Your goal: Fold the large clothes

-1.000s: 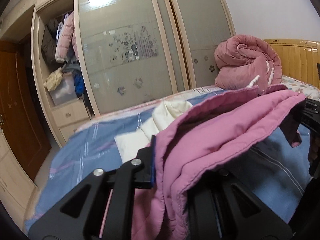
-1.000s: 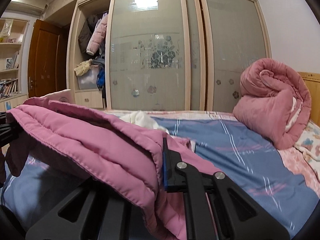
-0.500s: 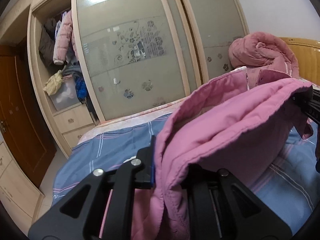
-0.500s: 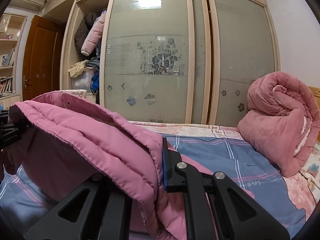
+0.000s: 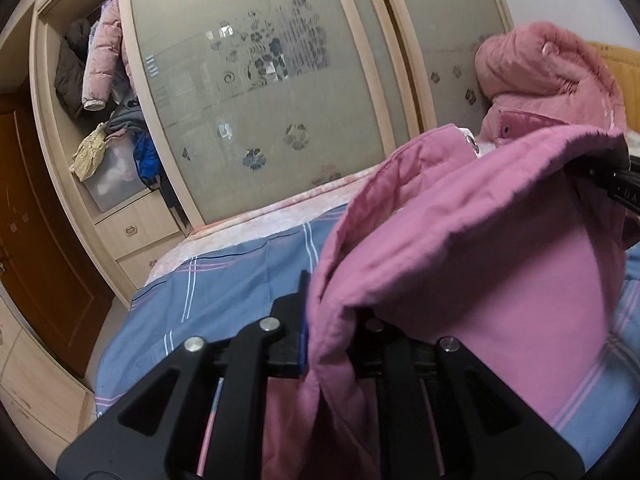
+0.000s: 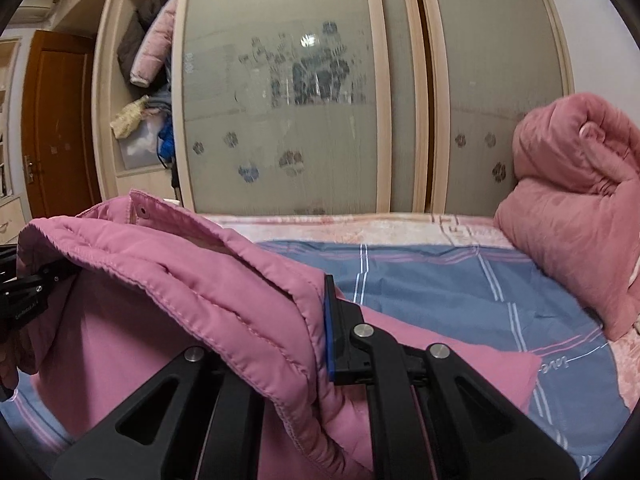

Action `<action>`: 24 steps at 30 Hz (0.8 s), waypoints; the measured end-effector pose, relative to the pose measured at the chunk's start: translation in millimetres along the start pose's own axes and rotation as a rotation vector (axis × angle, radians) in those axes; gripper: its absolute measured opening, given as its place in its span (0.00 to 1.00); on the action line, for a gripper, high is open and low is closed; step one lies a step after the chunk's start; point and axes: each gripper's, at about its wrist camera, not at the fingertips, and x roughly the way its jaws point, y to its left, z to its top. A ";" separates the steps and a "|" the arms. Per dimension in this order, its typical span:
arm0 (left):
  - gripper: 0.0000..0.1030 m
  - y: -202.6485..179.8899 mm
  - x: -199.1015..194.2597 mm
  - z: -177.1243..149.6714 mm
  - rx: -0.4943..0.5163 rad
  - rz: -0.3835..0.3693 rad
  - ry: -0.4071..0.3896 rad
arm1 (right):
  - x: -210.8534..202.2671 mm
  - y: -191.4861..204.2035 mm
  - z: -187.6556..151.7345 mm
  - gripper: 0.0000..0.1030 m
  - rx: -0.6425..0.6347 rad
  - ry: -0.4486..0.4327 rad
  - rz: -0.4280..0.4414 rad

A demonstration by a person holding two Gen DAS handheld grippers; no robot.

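A large pink padded jacket (image 5: 472, 248) hangs stretched between both grippers above the bed; it also fills the lower left of the right wrist view (image 6: 192, 288). My left gripper (image 5: 320, 344) is shut on one edge of the jacket, which drapes over and hides its right finger. My right gripper (image 6: 308, 344) is shut on the other edge, with its left finger hidden under the fabric. The right gripper shows at the right edge of the left wrist view (image 5: 616, 184), and the left gripper at the left edge of the right wrist view (image 6: 24, 292).
A blue striped bed sheet (image 6: 440, 280) lies under the jacket. A rolled pink quilt (image 6: 576, 200) sits at the bed's right end by the headboard. A wardrobe with frosted sliding doors (image 6: 300, 100) stands behind the bed; its open section (image 5: 104, 120) holds clothes. A brown door (image 6: 52, 120) is at left.
Both grippers have lifted the jacket's edge and carried it forward over the bed. The white garment seen under it earlier is now out of sight.
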 end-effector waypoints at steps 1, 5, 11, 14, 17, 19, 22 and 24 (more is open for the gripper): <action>0.12 -1.5 8.9 -1.1 0.006 0.006 0.011 | 9.1 -0.2 -1.8 0.07 0.003 0.015 -0.003; 0.17 -7.1 51.0 -8.9 0.042 0.033 0.053 | 47.5 -3.4 -13.1 0.07 0.010 0.074 -0.013; 0.50 -19.8 100.6 -28.1 0.131 0.123 0.063 | 95.3 -7.2 -36.9 0.14 0.018 0.152 -0.009; 0.73 -23.7 114.7 -34.2 0.148 0.188 0.052 | 103.7 -9.4 -42.2 0.24 0.035 0.162 -0.009; 0.88 -18.2 116.7 -32.0 0.131 0.232 0.022 | 103.6 -11.6 -40.7 0.42 0.045 0.157 -0.023; 0.92 -14.1 115.2 -27.4 0.141 0.242 -0.002 | 99.7 -17.0 -33.7 0.77 0.071 0.126 -0.052; 0.94 -11.0 110.3 -18.0 0.181 0.273 -0.026 | 90.3 -24.8 -19.5 0.84 0.108 0.069 -0.053; 0.95 -3.5 104.8 -6.7 0.185 0.262 -0.040 | 85.5 -23.9 -8.4 0.86 0.074 0.044 -0.086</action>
